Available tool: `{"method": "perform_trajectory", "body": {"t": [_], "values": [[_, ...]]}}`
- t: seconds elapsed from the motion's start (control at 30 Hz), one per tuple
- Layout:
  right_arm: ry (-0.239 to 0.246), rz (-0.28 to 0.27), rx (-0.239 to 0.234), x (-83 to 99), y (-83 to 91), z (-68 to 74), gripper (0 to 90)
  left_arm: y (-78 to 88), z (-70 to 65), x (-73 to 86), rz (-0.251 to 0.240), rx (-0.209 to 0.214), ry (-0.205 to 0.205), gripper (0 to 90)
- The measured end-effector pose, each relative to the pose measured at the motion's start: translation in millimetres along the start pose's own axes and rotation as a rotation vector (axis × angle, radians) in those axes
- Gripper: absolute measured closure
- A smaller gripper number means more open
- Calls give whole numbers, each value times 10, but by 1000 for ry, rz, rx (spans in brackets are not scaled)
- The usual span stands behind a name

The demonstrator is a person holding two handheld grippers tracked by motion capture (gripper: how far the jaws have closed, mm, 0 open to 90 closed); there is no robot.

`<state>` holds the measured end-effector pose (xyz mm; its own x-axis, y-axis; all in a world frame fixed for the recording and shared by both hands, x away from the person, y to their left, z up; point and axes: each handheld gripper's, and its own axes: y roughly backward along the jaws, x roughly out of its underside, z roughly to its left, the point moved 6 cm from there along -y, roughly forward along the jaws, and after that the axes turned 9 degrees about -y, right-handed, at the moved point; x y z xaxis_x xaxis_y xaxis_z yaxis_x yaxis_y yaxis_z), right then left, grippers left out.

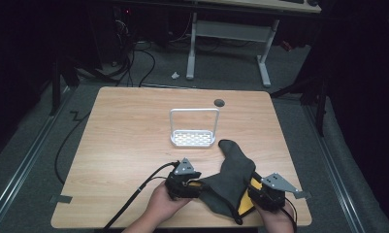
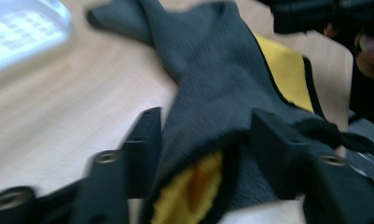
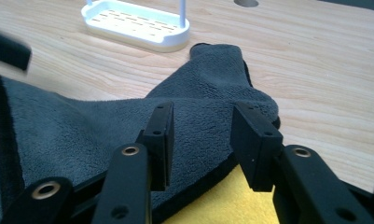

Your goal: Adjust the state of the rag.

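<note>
Cloth (image 1: 233, 178) lies on the near part of the wooden surface (image 1: 134, 131), between the two grippers; it is dark grey outside and yellow inside, with a black edge. One narrow end of it reaches toward the white rack (image 1: 193, 129), which stands near the middle of the surface, a little apart from the cloth.

The left gripper (image 1: 196, 186) is at the left side of the cloth. In the left gripper view its jaws stand about half open, and a bunched fold of the cloth (image 2: 222, 93) sits between them, grey on top and yellow below. The picture is blurred, so I cannot tell if the pads press on the fold.

The right gripper (image 1: 256, 193) is at the right side of the cloth. In the right gripper view its jaws are about half open, with the grey cloth (image 3: 128, 116) lying behind them and the black edge and the yellow side below. The pads do not grip it.
</note>
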<state>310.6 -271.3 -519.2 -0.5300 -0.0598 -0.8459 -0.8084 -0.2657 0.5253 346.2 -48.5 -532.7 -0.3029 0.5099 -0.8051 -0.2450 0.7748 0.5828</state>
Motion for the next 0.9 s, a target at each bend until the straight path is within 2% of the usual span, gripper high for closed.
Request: {"method": "perform_trajectory", "body": {"t": [0.07,0.1,0.17,0.37,0.5,0.6,0.63,0.73,0.83,0.9], "values": [[-3,5,13,12,-8,-23,594,-1,-23,34,22,-25,-29,764],[-4,5,19,16,-13,-34,592,12,-29,42,21,-35,-40,810],[-14,8,28,19,-15,-63,593,76,-30,56,10,-54,-51,830],[-33,24,42,51,-38,-141,617,452,74,141,-103,-41,55,828],[-24,72,27,119,-129,-89,618,664,199,273,-143,-65,110,826],[-11,103,19,167,-208,-33,561,824,321,423,-154,-81,164,825],[-21,117,6,186,-243,-8,531,859,350,470,-151,-82,177,825],[-34,148,-17,221,-341,46,468,926,380,595,-136,-95,189,824],[-39,157,-4,223,-424,70,463,973,399,694,-124,-116,186,822],[-54,171,-10,231,-468,78,477,1007,436,761,-124,-123,209,822]]}}
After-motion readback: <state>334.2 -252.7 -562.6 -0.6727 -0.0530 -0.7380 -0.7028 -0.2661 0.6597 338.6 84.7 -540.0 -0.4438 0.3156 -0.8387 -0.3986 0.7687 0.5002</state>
